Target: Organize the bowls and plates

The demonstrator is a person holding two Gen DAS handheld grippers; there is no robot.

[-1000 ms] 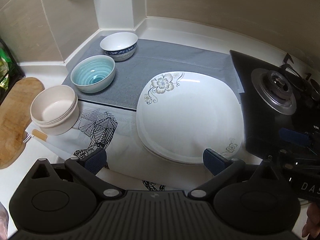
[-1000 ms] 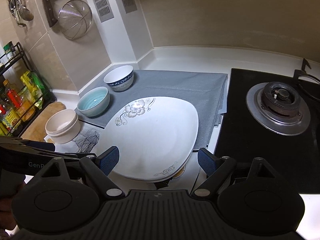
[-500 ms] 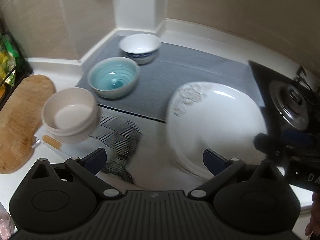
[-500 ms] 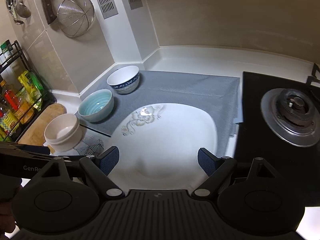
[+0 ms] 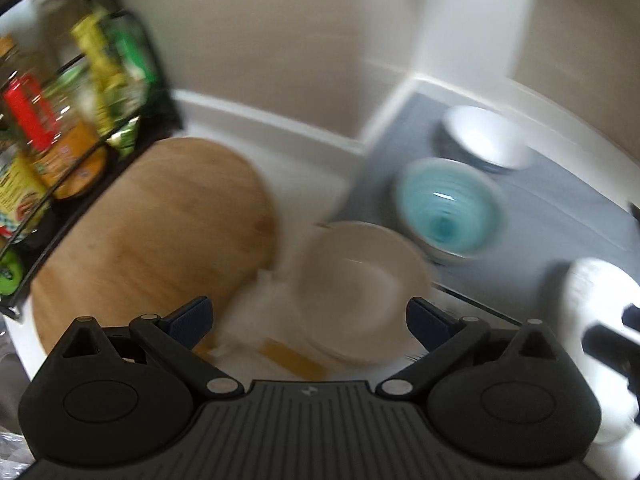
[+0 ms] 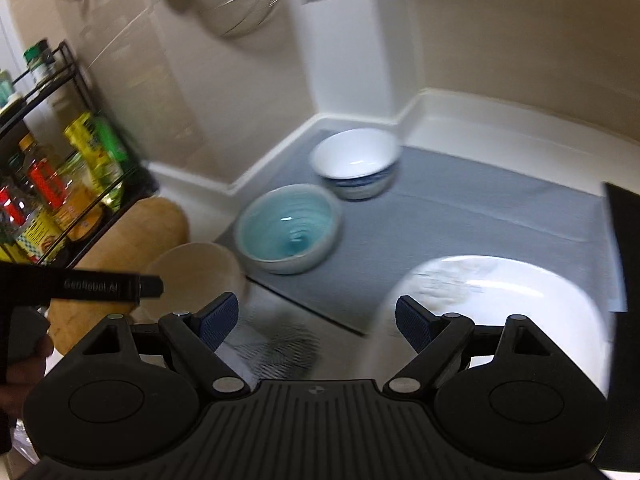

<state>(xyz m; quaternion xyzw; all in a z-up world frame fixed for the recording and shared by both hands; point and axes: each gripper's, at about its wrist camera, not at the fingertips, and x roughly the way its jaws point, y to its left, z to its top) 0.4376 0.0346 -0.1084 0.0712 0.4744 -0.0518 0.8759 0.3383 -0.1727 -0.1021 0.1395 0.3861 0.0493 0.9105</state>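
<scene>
Both views have swung left off the white plate (image 6: 520, 320) toward the cream bowl (image 5: 360, 292); left gripper (image 5: 310, 320) and right gripper (image 6: 316, 320) jaws wide, empty, so bowls likely next.

The view is smeared with blur. The left claw (image 5: 308, 318) is seen spread wide with nothing between its blue pads, hung over a cream bowl (image 5: 360, 288) on the table (image 5: 304, 152). A teal bowl (image 5: 448, 208) and a white bowl (image 5: 486, 140) are lined up beyond on a grey mat (image 5: 560, 200). A wooden board (image 5: 160, 232) is seen just left, beside a rack of bottles (image 5: 48, 140).
</scene>
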